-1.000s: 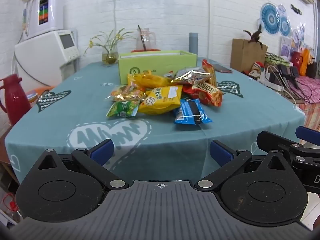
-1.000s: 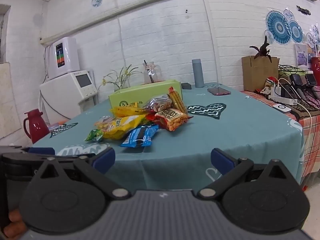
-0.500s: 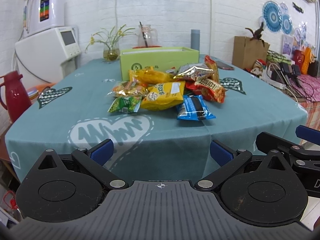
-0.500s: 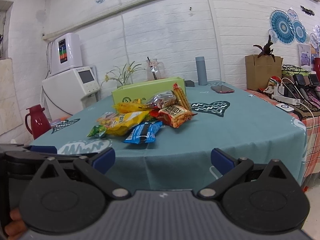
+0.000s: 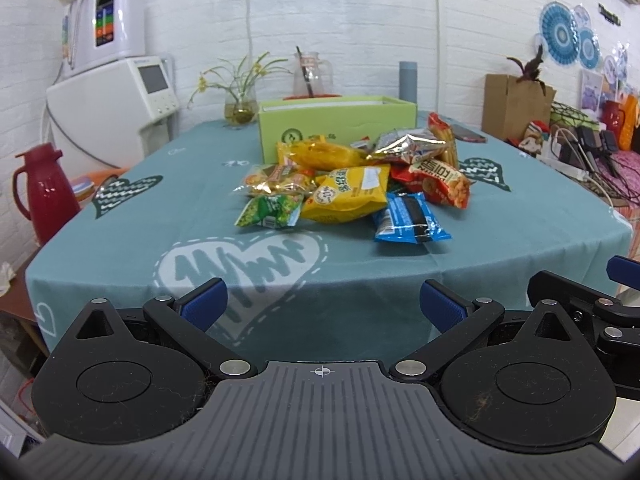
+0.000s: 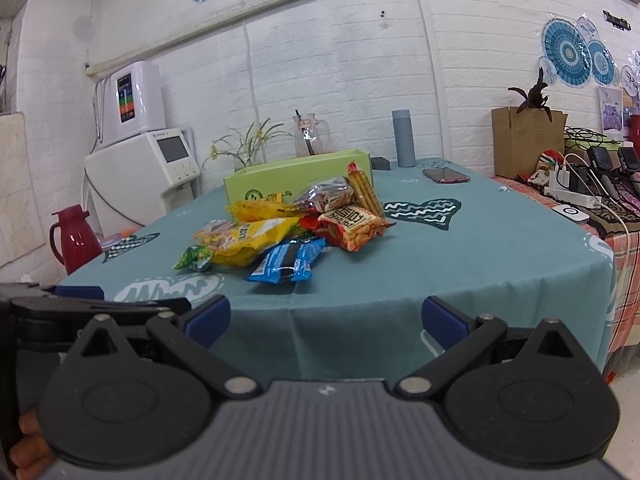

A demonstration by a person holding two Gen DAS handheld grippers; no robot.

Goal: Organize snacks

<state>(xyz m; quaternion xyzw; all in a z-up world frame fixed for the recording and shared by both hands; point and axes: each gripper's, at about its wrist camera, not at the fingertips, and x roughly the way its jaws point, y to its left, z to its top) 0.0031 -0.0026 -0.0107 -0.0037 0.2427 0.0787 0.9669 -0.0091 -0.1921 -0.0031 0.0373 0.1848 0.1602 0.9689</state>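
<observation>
A heap of snack packets (image 5: 352, 176) is seen lying near the middle of the counter (image 5: 160, 224), which is covered in a teal cloth printed with hearts. At the heap's 12 o'clock a green box (image 5: 336, 124) stands, touching the packets at its foot. A blue packet (image 5: 410, 220) lies at the heap's 5 o'clock, a green packet (image 5: 270, 210) at its 8 o'clock, and a yellow packet (image 5: 348, 194) is set between them. The left gripper (image 5: 323, 307) is held short of the counter's near edge, its jaws spread wide with nothing between them. The right gripper (image 6: 325, 318) is held likewise (jaws spread, nothing held). A red jug (image 5: 42, 192) is seen off the counter at 9 o'clock.
</observation>
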